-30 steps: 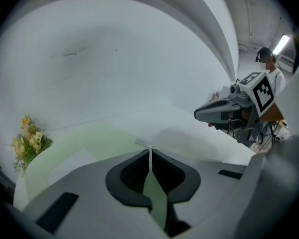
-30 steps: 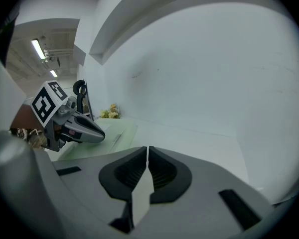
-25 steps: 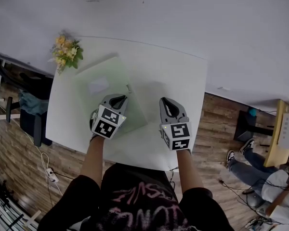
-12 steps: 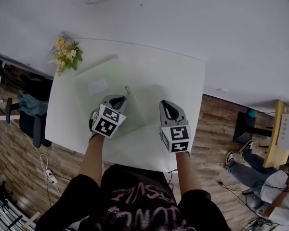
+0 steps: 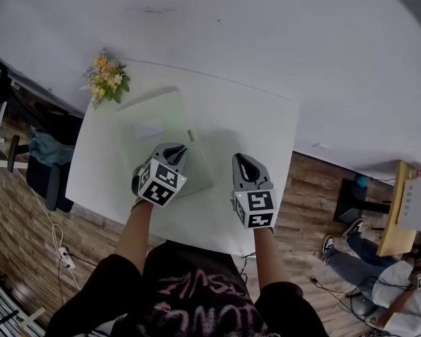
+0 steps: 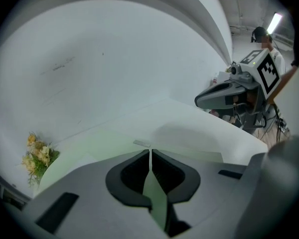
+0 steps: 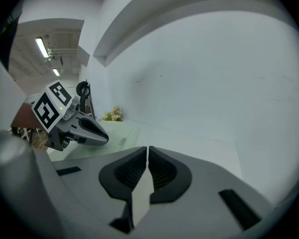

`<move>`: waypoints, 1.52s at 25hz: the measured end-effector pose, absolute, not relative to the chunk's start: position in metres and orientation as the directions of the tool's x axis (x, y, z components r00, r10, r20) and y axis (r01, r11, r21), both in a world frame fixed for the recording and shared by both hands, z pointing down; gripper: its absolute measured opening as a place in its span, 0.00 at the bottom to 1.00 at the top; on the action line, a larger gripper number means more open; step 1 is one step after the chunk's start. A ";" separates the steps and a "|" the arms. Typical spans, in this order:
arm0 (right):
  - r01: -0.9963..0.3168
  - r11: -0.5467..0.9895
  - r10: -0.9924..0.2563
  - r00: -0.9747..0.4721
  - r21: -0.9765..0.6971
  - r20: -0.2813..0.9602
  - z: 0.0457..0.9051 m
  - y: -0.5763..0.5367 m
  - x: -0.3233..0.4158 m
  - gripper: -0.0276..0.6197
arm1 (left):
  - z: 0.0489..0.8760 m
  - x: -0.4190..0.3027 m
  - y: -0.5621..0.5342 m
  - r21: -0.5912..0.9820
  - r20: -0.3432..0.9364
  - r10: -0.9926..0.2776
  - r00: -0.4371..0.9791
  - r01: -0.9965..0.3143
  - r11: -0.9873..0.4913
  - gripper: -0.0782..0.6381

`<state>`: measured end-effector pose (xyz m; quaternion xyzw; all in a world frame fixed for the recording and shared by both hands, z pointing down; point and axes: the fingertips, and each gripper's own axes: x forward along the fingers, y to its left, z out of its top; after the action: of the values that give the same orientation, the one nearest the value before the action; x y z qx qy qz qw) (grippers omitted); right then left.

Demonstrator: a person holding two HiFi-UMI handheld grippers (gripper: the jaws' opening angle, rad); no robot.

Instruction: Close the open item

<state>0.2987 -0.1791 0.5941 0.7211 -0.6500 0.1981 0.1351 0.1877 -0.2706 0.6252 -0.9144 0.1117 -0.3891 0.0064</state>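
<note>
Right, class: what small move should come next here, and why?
Probably open the left claw and ease it forward to the small tab on the right edge of the green folder. Its jaws are together on nothing, and the tab lies just ahead; the right claw, also shut, hangs over the table.

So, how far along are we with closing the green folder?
Done, seemingly: the folder lies flat on the table, no flap raised. In hand: nothing; left tool is over its near edge, right tool over bare table, both with jaws together and empty. Left: perhaps fastening the tab; I cannot tell if it is shut.
</note>
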 end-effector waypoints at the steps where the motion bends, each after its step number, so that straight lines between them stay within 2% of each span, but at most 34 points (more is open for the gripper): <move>1: -0.991 -0.116 -0.886 0.075 -0.060 0.458 0.592 -0.180 0.297 0.09 | 0.621 0.185 -0.273 -0.087 0.700 -0.217 0.681 -0.220 -0.972 0.15; 10: -0.997 -0.058 -0.906 0.035 -0.042 0.421 0.566 -0.193 0.271 0.09 | 0.592 0.133 -0.293 -0.009 0.619 -0.330 0.713 -0.414 -0.910 0.14; 22: -0.998 0.065 -0.929 -0.067 -0.019 0.364 0.523 -0.228 0.200 0.08 | 0.535 0.025 -0.309 -0.015 0.510 -0.529 0.678 -0.608 -0.794 0.13; 31: -0.989 0.144 -0.938 -0.140 -0.010 0.316 0.492 -0.242 0.147 0.08 | 0.480 -0.048 -0.309 -0.036 0.385 -0.655 0.650 -0.699 -0.715 0.13; 38: -0.989 0.147 -0.950 -0.138 0.013 0.280 0.468 -0.252 0.132 0.08 | 0.439 -0.081 -0.316 -0.057 0.285 -0.717 0.636 -0.735 -0.675 0.13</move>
<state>0.1321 -0.2519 0.4679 0.6470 -0.7492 0.0876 0.1114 -0.0814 -0.3156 0.4386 -0.9040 0.4016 -0.1432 -0.0321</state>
